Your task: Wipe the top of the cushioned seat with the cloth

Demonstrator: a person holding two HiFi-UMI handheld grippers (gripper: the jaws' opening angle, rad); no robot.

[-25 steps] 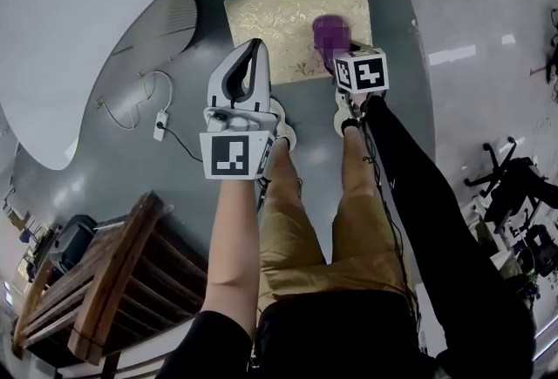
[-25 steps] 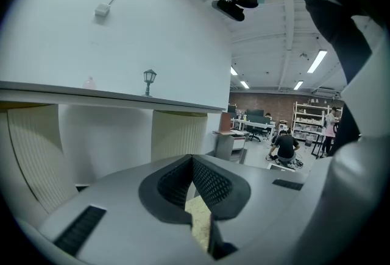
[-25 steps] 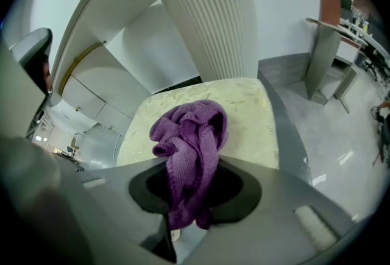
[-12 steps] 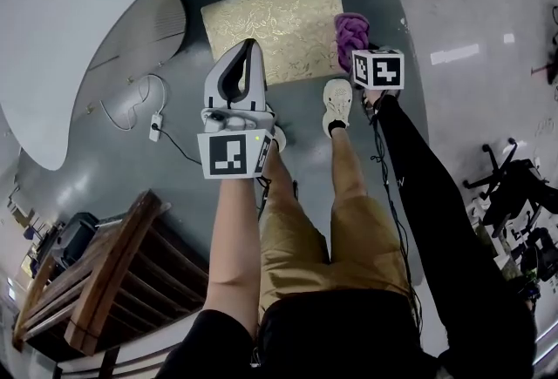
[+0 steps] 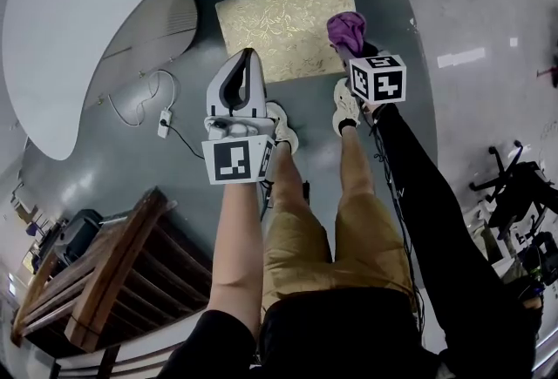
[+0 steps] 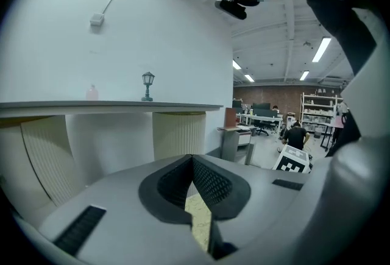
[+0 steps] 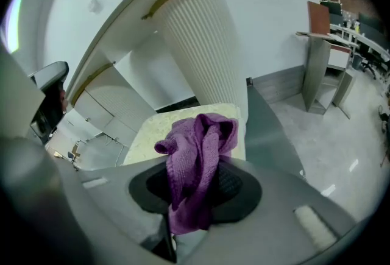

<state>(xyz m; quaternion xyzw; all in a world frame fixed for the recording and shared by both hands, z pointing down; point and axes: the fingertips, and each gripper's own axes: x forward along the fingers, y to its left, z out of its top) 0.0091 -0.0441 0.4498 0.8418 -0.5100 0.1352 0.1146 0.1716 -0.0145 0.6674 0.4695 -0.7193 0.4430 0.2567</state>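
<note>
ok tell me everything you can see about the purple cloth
The purple cloth is a soft, knitted-looking rag, bunched into loose folds rather than spread flat. The right gripper is shut on its lower part, so the crumpled top sticks up past the jaws, one fold curling to the left. In the head view it sits over the right edge of the gold-patterned cushioned seat; whether it touches the seat cannot be told.
</note>
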